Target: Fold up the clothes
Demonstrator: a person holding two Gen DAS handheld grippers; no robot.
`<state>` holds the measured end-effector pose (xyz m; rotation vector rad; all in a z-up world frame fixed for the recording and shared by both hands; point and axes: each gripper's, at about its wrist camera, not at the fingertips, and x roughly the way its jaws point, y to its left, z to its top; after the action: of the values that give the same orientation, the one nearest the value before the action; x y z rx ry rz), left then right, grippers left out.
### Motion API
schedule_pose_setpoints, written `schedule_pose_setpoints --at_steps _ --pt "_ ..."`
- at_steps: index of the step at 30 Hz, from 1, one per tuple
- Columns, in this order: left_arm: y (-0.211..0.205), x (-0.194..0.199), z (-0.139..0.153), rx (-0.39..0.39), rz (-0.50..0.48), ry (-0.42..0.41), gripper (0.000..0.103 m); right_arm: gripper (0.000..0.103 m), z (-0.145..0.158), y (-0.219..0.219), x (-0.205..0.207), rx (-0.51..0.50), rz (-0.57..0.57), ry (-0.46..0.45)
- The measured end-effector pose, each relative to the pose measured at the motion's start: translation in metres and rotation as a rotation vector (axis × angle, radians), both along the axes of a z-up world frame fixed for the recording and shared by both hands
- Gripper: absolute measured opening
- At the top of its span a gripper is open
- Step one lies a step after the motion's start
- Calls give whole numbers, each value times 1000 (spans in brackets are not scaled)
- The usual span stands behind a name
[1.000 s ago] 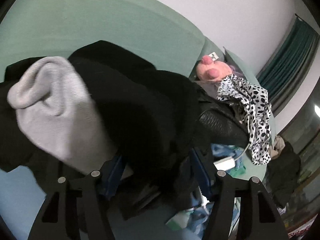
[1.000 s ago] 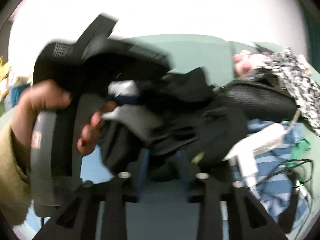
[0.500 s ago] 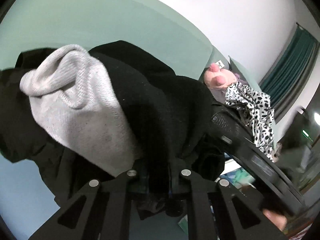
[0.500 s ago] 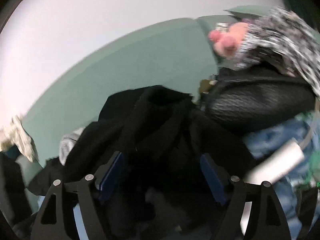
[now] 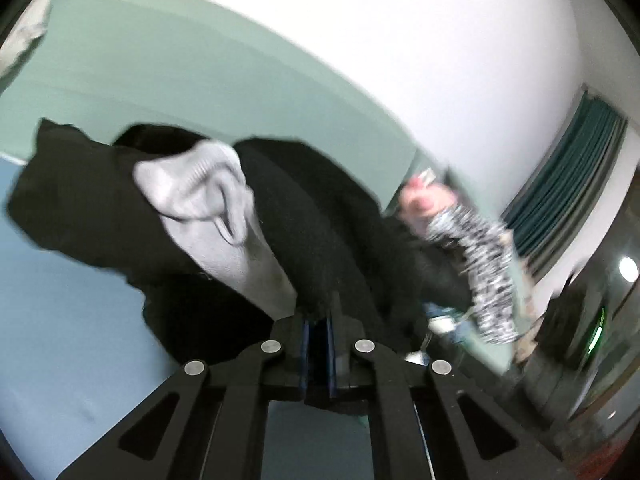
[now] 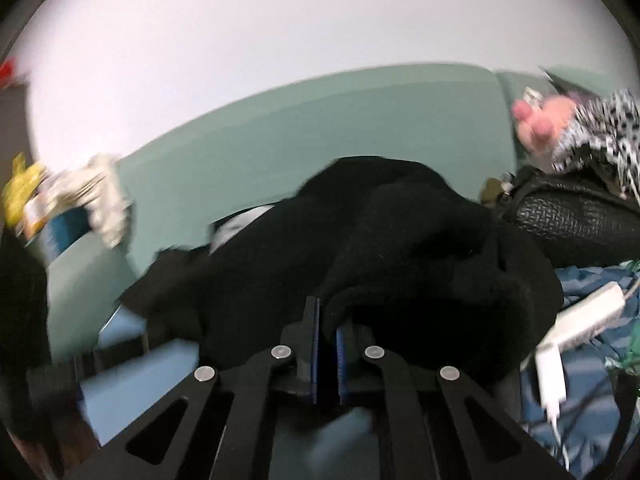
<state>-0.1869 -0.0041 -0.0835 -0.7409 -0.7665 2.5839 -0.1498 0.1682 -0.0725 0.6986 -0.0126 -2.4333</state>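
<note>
so both my tongs just clamped down, left gripper [image 5: 318, 320] and right gripper [image 6: 328, 320] each pinching the black garment [image 6: 400, 248] heaped near me on the green sofa [image 6: 320, 120], ready to lift and spread.

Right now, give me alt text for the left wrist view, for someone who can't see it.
The left gripper is closing on a fold of a black garment with a grey lining, held up before a green sofa back. To the right, blurred, lie a black-and-white spotted cloth and something pink.
</note>
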Motion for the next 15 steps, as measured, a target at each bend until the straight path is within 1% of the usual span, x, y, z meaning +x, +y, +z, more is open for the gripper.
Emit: schedule_pose_setpoints --at_steps 1,3,6,8,10,11,13,15 --pt "-8 17 6 11 -5 27 6 7 -1 -2 20 2 30 2" --pt "-18 55 17 -25 -18 79 6 7 -5 -9 63 1 100 -9" --pt "-38 110 14 -115 -39 83 6 7 -12 -22 117 40 170 -4" --pt "-54 135 1 -144 -34 44 6 7 -21 -33 147 70 230 -30" --pt "-73 152 -19 -138 -13 -27 6 7 -32 -43 168 96 281 -55" --pt "-83 161 -30 -123 4 -61 6 7 -39 -50 181 103 318 -79" --pt "-102 179 -54 -93 38 -128 6 8 -54 -59 192 129 364 -106" --pt "-116 190 -74 -71 72 -189 6 9 -68 -72 206 182 412 -123"
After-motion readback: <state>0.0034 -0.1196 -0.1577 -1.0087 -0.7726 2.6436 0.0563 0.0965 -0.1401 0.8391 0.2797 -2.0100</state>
